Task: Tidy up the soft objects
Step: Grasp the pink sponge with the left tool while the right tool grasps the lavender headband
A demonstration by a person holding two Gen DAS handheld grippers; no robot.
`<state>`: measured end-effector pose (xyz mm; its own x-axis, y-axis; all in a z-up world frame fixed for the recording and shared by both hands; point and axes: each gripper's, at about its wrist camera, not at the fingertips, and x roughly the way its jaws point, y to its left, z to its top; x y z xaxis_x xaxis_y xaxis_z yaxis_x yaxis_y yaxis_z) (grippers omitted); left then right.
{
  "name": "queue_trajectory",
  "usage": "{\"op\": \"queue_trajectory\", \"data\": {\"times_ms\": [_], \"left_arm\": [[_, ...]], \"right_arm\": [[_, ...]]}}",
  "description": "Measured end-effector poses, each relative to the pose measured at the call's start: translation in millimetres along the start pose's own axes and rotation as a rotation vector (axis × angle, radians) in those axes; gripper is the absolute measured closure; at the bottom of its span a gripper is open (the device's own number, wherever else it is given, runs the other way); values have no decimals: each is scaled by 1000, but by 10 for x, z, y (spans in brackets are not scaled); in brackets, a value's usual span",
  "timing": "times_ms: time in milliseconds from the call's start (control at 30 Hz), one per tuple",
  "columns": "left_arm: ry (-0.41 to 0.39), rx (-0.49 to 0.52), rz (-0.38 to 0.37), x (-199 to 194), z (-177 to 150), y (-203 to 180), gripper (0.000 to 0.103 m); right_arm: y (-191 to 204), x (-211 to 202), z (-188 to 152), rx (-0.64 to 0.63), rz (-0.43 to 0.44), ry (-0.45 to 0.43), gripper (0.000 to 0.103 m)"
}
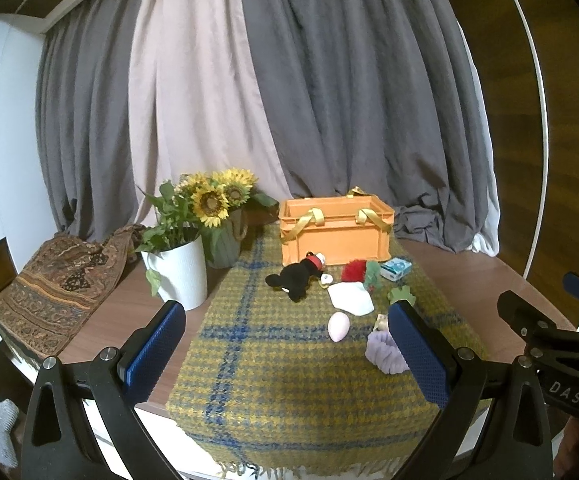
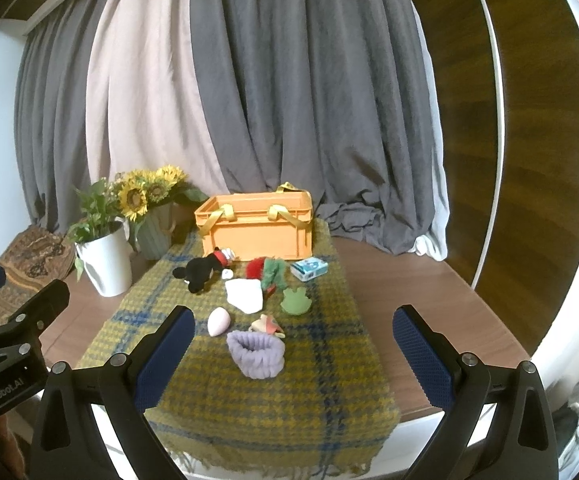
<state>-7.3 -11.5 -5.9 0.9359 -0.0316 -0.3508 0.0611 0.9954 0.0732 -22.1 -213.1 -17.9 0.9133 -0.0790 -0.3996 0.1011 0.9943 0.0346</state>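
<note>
Lilac ribbed fabric band (image 2: pixel 256 354) lies well before the orange plastic crate (image 2: pixel 263 229), nearest the right gripper (image 2: pixel 293 354); both grippers' fingers wide, empty

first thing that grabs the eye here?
The orange crate with yellow ribbon handles, at the far end of the plaid cloth, stands out most. In front of it lie scattered small soft things, including a black plush toy and a lilac scrunchie. Sunflowers sit left of the crate.
</note>
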Motion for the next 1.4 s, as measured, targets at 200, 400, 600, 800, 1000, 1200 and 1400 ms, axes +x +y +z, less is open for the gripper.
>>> {"op": "queue_trajectory", "data": {"times_ms": [200, 400, 600, 800, 1000, 1200, 1400], "left_arm": [[35, 29, -38, 244, -3, 17, 0], [95, 62, -104, 694, 25, 53, 2], [175, 121, -173, 1243, 27, 26, 7], [261, 181, -252, 1755, -52, -16, 12], [349, 235, -335, 2172, -183, -99, 15], [414, 293, -415, 2498, -305, -219, 17], [466, 305, -484, 2800, -397, -353, 21]], "right_arm": [[43, 233, -50, 8, 2, 46, 2], [140, 610, -97, 18, -8, 108, 2], [256, 1073, -191, 21, -31, 206, 2], [338, 1533, -346, 52, -34, 323, 5], [397, 1839, -505, 75, -47, 418, 11], [424, 2077, -670, 75, -58, 501, 20], [422, 2225, -710, 69, -71, 514, 26]]}}
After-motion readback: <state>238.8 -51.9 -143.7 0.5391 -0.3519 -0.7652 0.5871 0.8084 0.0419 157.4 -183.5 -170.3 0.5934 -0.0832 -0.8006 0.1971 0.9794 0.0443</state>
